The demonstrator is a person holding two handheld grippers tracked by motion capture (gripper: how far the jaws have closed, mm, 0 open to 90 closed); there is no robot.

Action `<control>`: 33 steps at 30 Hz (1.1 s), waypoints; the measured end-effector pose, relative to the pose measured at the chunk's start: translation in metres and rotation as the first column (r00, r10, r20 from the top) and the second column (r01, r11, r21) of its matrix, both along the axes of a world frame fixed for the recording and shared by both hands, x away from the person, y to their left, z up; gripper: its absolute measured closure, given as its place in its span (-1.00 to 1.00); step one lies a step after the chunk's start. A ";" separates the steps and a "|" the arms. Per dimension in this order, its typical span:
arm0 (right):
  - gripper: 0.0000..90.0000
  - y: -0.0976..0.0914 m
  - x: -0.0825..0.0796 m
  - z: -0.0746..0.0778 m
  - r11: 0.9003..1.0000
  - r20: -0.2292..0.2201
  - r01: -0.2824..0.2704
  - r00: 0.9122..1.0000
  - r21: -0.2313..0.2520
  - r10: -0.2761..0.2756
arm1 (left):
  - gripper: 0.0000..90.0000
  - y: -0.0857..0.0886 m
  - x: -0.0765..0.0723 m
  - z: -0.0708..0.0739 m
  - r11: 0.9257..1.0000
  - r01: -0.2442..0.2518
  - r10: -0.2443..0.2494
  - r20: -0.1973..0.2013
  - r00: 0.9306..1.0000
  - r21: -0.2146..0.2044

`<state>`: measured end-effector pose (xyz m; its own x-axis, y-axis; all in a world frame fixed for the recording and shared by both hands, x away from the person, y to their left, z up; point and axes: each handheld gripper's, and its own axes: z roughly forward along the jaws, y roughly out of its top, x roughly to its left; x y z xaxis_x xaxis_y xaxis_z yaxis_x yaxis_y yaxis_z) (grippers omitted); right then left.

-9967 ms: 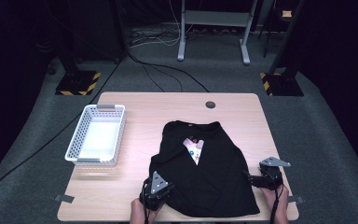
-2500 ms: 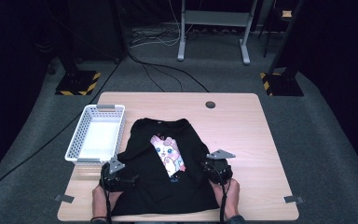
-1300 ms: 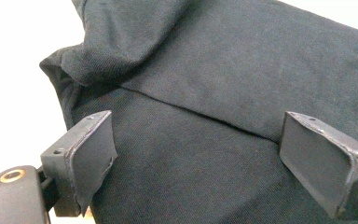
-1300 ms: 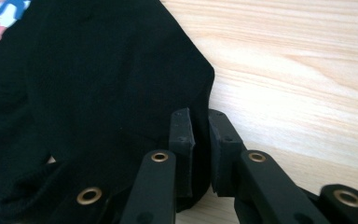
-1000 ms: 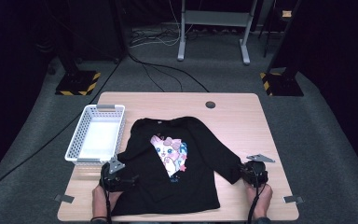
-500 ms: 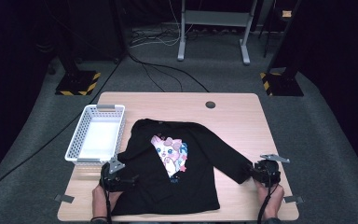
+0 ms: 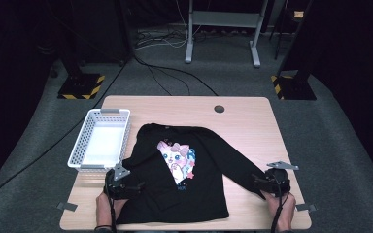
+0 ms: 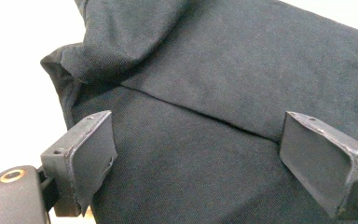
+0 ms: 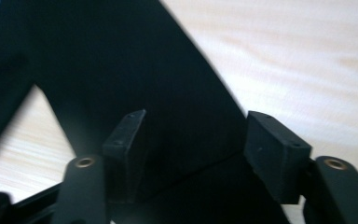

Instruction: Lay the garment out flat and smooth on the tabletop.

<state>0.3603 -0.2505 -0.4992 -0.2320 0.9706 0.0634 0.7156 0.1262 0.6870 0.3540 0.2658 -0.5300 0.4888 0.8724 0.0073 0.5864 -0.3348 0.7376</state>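
The right tongs (image 9: 193,154) rose from the bottom of the frame, their two black jaws standing apart, having just been opening. Between them lay a black sleeve (image 9: 135,79) of the garment, its cloth flat on the pale wooden counter (image 9: 298,60); whether either pad touched it could not be told. The sleeve ran from the jaws toward the upper left, widening into more dark fabric there. Bare counter showed to the right of it and in a wedge at lower left.
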 end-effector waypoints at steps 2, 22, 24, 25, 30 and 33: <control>-0.18 0.003 0.002 -0.009 0.999 -0.022 0.004 1.000 -0.042 -0.005 | -0.76 0.000 0.000 0.000 1.000 0.000 0.000 0.000 1.000 0.000; -0.33 -0.025 0.030 0.000 0.957 0.055 0.234 0.972 -0.171 -0.228 | -0.76 0.000 0.000 0.000 1.000 -0.002 0.002 0.002 1.000 0.002; -0.36 -0.016 0.025 0.002 0.974 0.062 0.178 0.983 -0.140 -0.171 | -0.76 0.000 0.000 0.000 1.000 -0.002 0.002 0.002 1.000 0.001; -0.38 -0.010 0.023 0.002 0.982 0.060 0.143 0.989 -0.123 -0.136 | -0.76 0.000 0.000 0.000 1.000 -0.002 0.002 0.002 1.000 0.001; -0.43 0.024 0.016 -0.002 0.998 0.039 -0.009 0.999 0.065 0.006 | -0.76 0.000 0.000 0.000 1.000 -0.002 0.002 0.002 1.000 0.001; -0.42 0.048 0.017 -0.002 0.988 0.036 -0.085 0.996 0.127 0.081 | -0.76 0.000 0.000 0.000 1.000 -0.001 0.001 0.002 1.000 0.001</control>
<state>0.3770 -0.2022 -0.5013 -0.3149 0.9322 0.1783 0.6850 0.0932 0.7226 0.3539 0.2657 -0.5300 0.4875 0.8731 0.0089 0.5855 -0.3344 0.7385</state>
